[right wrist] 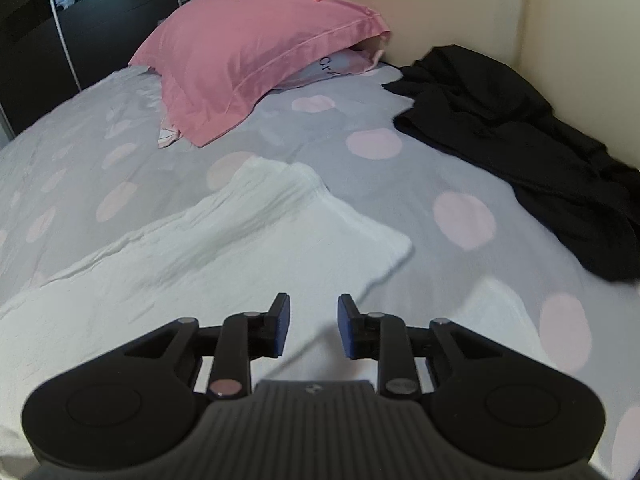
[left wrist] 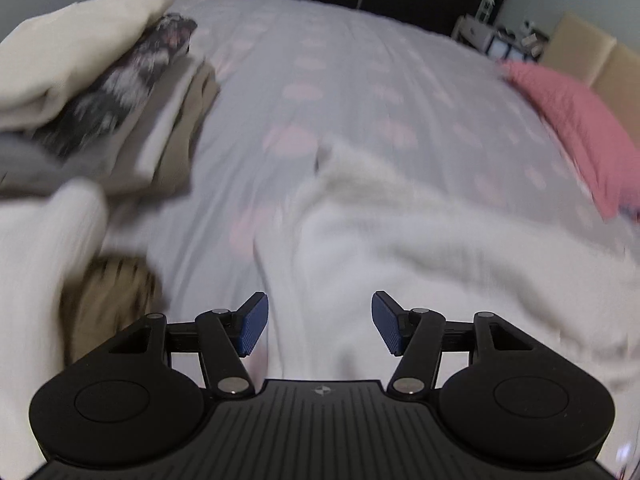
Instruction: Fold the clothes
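White garment [right wrist: 224, 248] — spread mid-bed [right wrist: 400, 184]; soft, light, limp, likely to sag; best pinched at a hem corner. Left gripper [left wrist: 320, 322] and right gripper [right wrist: 313, 326] — jaws apart, empty.

Only "Cr…" readable, on grey pillow [right wrist: 340, 66] under pink pillow [right wrist: 248, 52].

I'm seeing the bed [right wrist: 360, 120], its grey sheet dotted pink, carrying a white garment [right wrist: 200, 248] lying spread at the near edge, a pink pillow [right wrist: 248, 64], a crumpled black garment [right wrist: 520, 152], and a folded stack [left wrist: 120, 112] sitting left.
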### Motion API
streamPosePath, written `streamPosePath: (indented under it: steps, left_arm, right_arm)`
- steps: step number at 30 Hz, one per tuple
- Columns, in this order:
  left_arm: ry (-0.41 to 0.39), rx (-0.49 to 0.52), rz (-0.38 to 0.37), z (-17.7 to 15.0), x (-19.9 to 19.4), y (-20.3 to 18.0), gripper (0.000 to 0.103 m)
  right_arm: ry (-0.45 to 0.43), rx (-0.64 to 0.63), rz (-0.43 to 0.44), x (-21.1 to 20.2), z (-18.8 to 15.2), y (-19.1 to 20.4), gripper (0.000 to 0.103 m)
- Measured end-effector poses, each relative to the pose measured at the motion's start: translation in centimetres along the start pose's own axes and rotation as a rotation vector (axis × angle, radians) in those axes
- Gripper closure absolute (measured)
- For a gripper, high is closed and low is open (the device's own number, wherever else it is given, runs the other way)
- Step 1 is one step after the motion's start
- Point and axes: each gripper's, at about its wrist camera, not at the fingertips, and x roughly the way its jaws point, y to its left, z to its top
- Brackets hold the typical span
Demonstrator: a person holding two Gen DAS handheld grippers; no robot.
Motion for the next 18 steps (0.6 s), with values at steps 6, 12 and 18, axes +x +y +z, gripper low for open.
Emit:
streamPosePath:
  steps: [6, 12, 18]
  left_arm:
    - [-0.016, 0.029, 0.002, 5.7, 5.6, 0.5, 0.043]
    - [0.062, 0.084, 0.013, 5.8, 10.8, 1.0, 0.043]
    - [0.124, 0.111, 0.015, 5.0, 13.4, 1.5, 0.043]
  right_arm:
    - [-0.012, -0.059, 0.039, 3.3, 4.9, 2.2, 0.064]
    - [-0.028, -0.072, 0.03, 7.5, 9.3, 3.7, 0.057]
    - [0.002, -0.173, 0.003, 12.8, 11.0, 5.8, 0.054]
